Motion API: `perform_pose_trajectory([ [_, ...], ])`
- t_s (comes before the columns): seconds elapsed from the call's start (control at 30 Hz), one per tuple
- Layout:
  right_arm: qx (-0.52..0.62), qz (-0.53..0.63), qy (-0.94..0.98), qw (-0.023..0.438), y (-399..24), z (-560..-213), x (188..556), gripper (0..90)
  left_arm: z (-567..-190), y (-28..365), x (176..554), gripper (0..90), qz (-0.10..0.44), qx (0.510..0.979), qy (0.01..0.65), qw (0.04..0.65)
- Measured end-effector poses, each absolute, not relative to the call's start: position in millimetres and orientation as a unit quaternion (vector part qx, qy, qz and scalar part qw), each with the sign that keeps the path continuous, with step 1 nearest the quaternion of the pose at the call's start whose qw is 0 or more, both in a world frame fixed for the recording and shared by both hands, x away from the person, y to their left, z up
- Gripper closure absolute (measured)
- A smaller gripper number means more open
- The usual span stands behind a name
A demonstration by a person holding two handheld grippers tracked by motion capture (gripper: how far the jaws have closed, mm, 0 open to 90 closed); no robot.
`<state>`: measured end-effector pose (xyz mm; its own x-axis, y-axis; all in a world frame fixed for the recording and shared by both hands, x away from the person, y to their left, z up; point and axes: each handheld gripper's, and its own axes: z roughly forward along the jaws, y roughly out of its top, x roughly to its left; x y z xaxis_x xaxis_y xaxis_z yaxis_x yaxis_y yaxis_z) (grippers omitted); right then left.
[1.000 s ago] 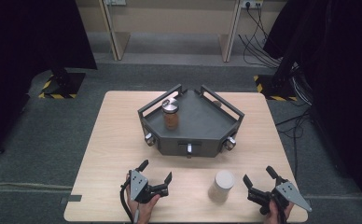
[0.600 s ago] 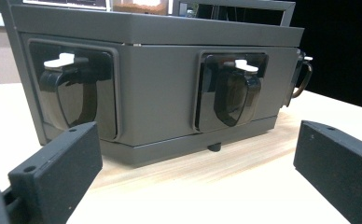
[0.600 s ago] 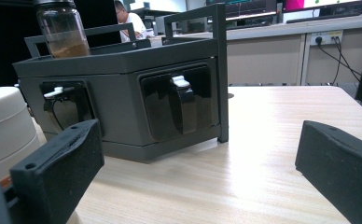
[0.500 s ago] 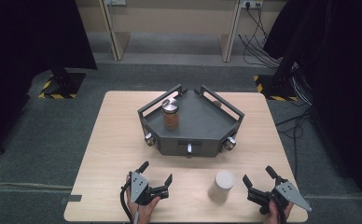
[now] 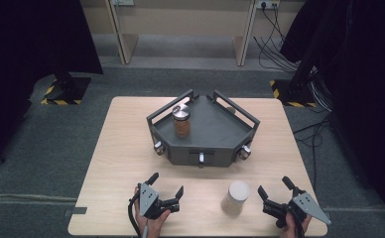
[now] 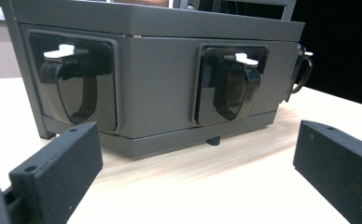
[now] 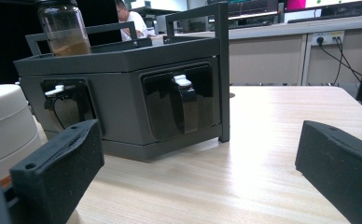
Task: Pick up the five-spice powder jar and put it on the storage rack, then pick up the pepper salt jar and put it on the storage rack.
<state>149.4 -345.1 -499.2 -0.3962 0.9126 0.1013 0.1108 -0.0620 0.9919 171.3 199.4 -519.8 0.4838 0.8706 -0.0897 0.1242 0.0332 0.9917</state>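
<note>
A dark grey angular box (image 5: 215,134) with rails and side latches stands mid-table. On its top stands a glass jar (image 5: 181,120) with a metal lid and brown contents, which I also see as the jar (image 7: 66,28) at the upper left of the right gripper view. A white lidded jar (image 5: 235,197) sits near the table's front, between the two grippers. My left gripper (image 5: 166,187) rests open near the front edge, facing the box's latches (image 6: 230,81). My right gripper (image 5: 275,189) is open too, just right of the white jar (image 7: 4,128).
The wooden table (image 5: 121,148) has bare room left and right of the box. Black stands with striped bases (image 5: 64,91) sit on the floor at both far corners. Cables (image 5: 275,34) trail at the back right.
</note>
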Motion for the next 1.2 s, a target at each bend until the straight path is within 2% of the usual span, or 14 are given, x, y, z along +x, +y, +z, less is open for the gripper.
perform_pose_trajectory([
  [1.2,0.427,0.592,0.595,0.337,-345.7,-499.4,150.1,1.3,-519.3,197.6,172.1,0.8,0.315,0.626,0.394,0.595],
])
